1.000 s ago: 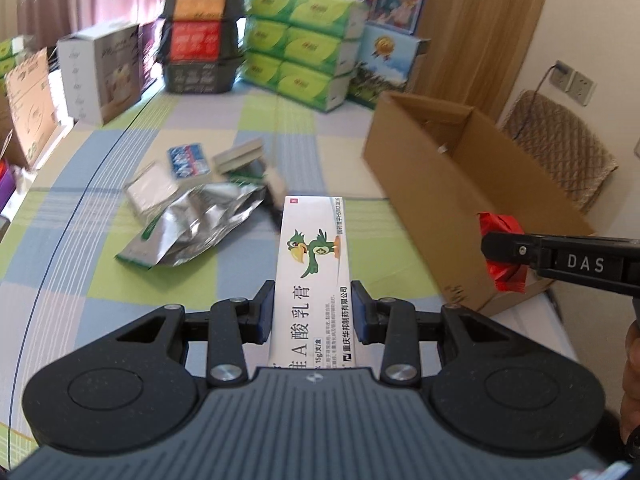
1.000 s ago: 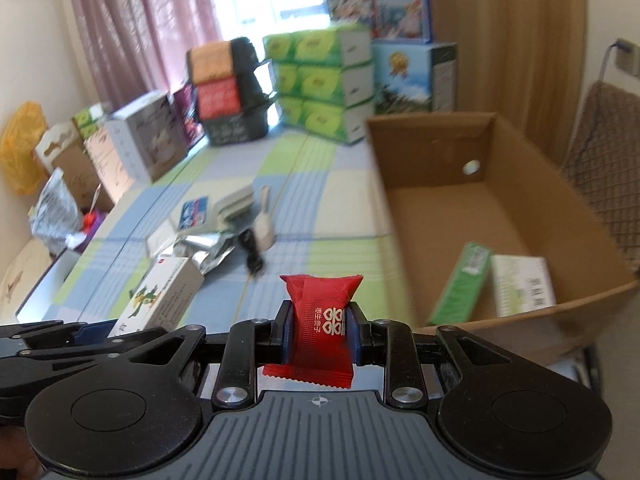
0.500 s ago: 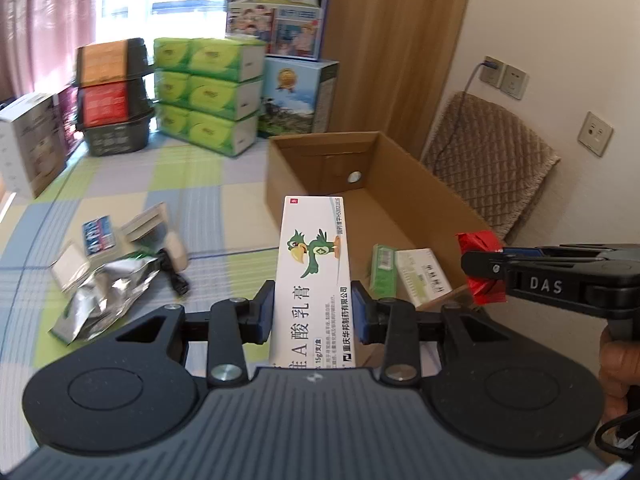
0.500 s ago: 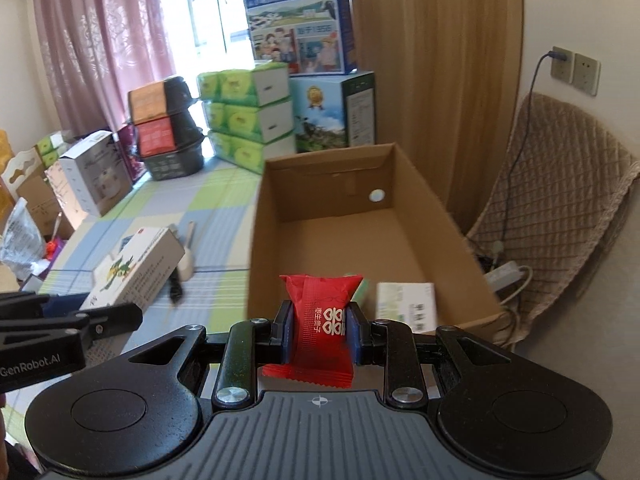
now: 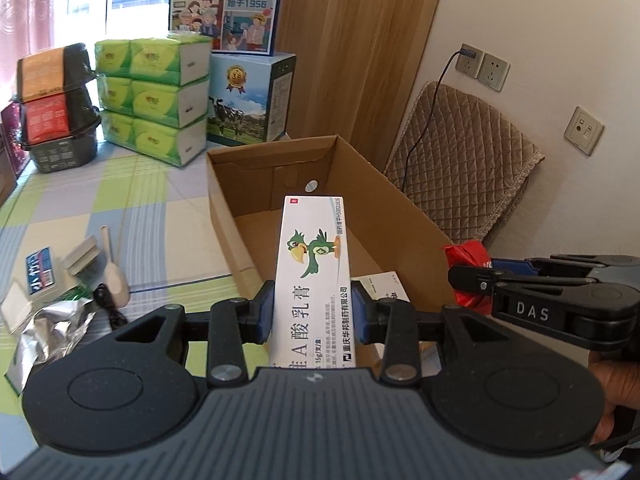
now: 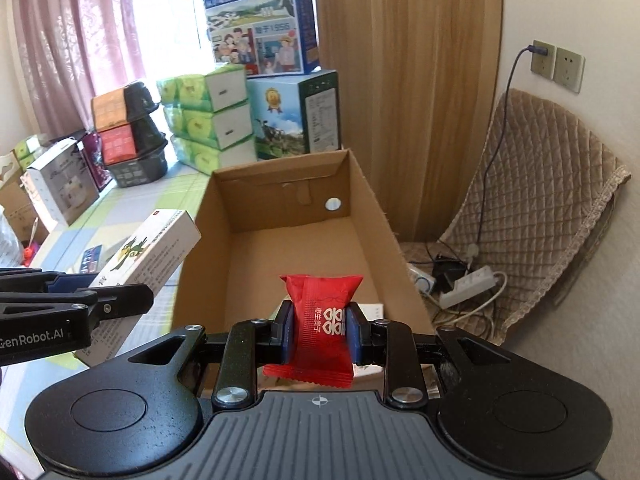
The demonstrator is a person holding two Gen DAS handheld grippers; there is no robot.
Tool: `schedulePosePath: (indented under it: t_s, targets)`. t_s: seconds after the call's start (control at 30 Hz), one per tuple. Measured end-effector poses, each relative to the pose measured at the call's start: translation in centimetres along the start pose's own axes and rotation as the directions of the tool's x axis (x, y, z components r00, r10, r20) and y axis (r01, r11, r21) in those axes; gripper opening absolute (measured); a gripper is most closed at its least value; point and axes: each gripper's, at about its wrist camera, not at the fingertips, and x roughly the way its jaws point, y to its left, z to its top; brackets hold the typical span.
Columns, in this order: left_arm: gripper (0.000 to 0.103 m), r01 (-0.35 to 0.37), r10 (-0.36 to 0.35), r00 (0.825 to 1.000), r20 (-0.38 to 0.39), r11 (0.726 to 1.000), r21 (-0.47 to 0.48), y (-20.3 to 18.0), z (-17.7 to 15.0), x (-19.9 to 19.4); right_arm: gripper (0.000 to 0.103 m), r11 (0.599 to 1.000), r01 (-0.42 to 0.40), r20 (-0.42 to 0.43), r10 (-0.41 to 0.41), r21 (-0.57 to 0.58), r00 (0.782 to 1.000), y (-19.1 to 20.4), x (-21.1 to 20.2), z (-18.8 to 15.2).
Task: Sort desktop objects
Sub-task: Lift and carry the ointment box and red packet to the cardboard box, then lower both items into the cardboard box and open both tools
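The open cardboard box (image 6: 288, 240) sat on the checked tabletop (image 5: 120, 200). Above its near end, the left tongs (image 5: 312, 314) gripped a white ointment carton (image 5: 314, 264), while the right tongs (image 6: 319, 336) gripped a red candy packet (image 6: 322, 320) over its near edge.

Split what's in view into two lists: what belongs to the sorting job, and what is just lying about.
Job:
left gripper
ointment box
right gripper
red candy packet
cardboard box
foil pouch

Lying about:
tissue packs
milk cartons
power strip
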Motion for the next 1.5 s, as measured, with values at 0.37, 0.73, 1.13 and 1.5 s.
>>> schedulePosePath:
  t_s: [0.37,0.73,1.13,1.5]
  targets:
    - [0.033,0.044,-0.045,0.998,-0.041,0.999,-0.029,-0.9,1.7,4.4,0.024,0.999,-0.006,-0.035,0.008,0.052,0.999,-2.1,2.4,1.0]
    - [0.033,-0.001,0.000,1.000,-0.012,0.999,-0.053,1.1,1.9,3.3,0.024,0.998,-0.012,-0.037,0.015,0.058,0.999,-2.0,2.9,1.0]
    - [0.034,-0.014,0.014,1.000,-0.004,0.995,-0.095,3.4,1.1,1.5,0.053,0.996,-0.044,-0.006,0.045,0.081,0.999,-1.6,3.8,2.3]
    - [0.047,-0.068,0.069,0.998,0.009,0.989,-0.134,5.7,-1.0,-1.2,0.059,0.991,-0.047,0.018,0.045,0.121,0.999,-1.9,1.4,1.1]
